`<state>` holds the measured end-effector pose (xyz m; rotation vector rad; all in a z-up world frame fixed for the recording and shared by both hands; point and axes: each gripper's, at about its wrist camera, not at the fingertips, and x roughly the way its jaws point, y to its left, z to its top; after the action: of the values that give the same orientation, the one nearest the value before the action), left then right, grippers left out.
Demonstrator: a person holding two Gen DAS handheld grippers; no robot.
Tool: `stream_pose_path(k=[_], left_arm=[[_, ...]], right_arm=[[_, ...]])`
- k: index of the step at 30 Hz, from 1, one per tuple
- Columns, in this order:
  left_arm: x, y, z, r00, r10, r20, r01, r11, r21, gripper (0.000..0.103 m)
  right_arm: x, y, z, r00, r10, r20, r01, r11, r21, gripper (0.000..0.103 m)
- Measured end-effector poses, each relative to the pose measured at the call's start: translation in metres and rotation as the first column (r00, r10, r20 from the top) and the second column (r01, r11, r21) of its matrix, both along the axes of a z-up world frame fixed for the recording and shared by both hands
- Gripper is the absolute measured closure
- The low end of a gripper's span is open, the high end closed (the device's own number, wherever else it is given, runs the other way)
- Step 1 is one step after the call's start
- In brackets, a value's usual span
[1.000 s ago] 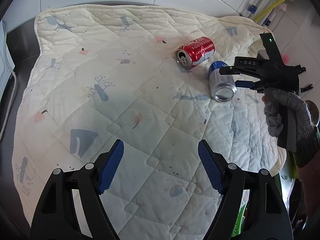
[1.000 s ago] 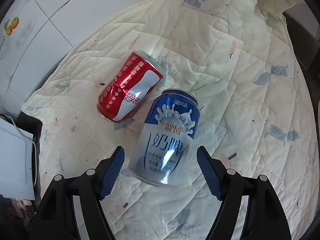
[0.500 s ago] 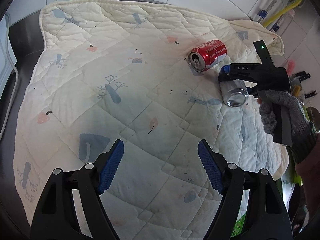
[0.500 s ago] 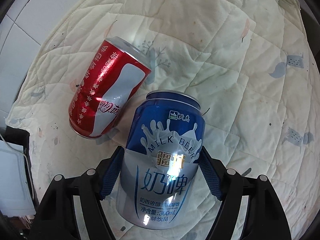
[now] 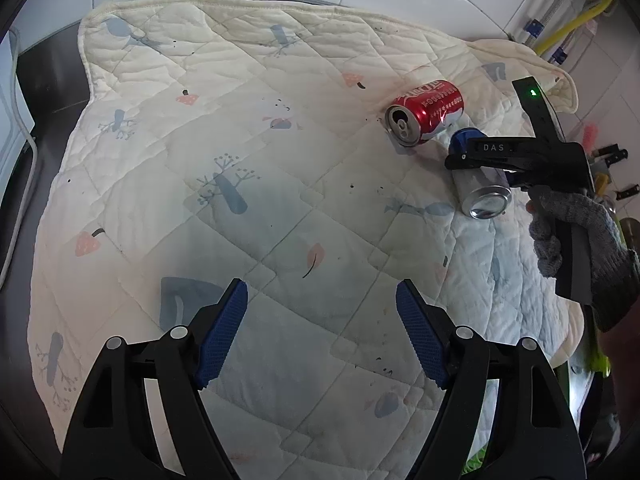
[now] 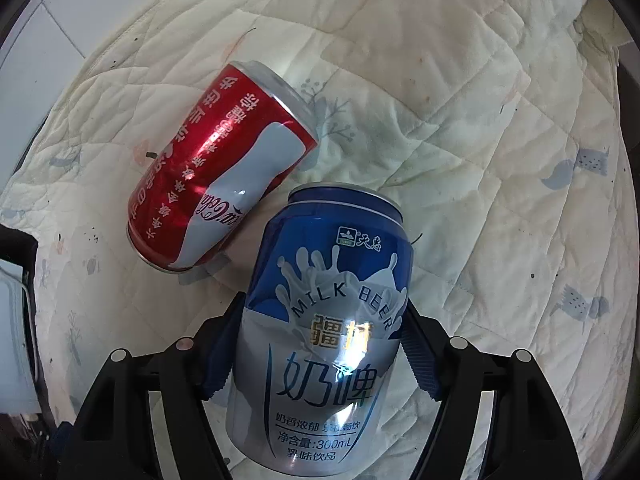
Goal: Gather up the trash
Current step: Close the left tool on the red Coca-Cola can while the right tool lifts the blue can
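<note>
Grasp step: right gripper (image 6: 320,344) straddling blue can (image 6: 324,328) lying on quilt (image 6: 460,120) beside red can (image 6: 220,172), jaws just closing, pads seemingly at its sides. Left gripper (image 5: 320,336) spread, empty. Next: firm pinch, then lift.

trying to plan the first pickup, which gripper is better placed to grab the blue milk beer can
Right. The right gripper already straddles the blue can, its jaws just closing on it. The left gripper hangs open over bare quilt, well away from both cans.
</note>
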<state>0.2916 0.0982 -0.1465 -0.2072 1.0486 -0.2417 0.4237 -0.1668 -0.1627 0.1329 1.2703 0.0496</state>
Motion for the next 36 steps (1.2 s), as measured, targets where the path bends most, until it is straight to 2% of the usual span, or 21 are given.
stream_pose_path(k=[8, 16, 26, 31, 34, 36], left_arm=[[0.036, -0.009, 0.013, 0.998, -0.021, 0.063, 0.018, 0.998, 0.055, 0.028], [0.084, -0.035, 0.031, 0.985, -0.111, 0.133, 0.1, 0.991, 0.089, 0.028], [0.134, -0.084, 0.032, 0.962, -0.223, 0.154, 0.207, 0.972, 0.113, 0.027], [0.153, -0.107, 0.026, 0.949, -0.279, 0.15, 0.258, 0.955, 0.144, 0.017], [0.164, -0.118, 0.023, 0.94, -0.308, 0.144, 0.289, 0.947, 0.14, 0.015], [0.169, -0.127, 0.021, 0.934, -0.325, 0.145, 0.301, 0.939, 0.166, 0.015]], right_arm=[[-0.018, 0.009, 0.007, 0.999, 0.042, 0.004, -0.041, 0.998, -0.053, 0.034], [-0.032, 0.002, 0.003, 0.999, 0.05, -0.005, -0.05, 0.997, -0.067, 0.034], [-0.046, -0.015, 0.002, 0.999, 0.036, -0.012, -0.037, 0.998, -0.06, 0.034], [-0.035, -0.015, -0.006, 1.0, 0.021, -0.021, -0.023, 0.998, -0.058, 0.034], [-0.035, -0.016, -0.009, 0.999, 0.017, -0.028, -0.019, 0.998, -0.061, 0.034], [-0.036, -0.015, -0.01, 0.999, 0.014, -0.029, -0.015, 0.998, -0.06, 0.034]])
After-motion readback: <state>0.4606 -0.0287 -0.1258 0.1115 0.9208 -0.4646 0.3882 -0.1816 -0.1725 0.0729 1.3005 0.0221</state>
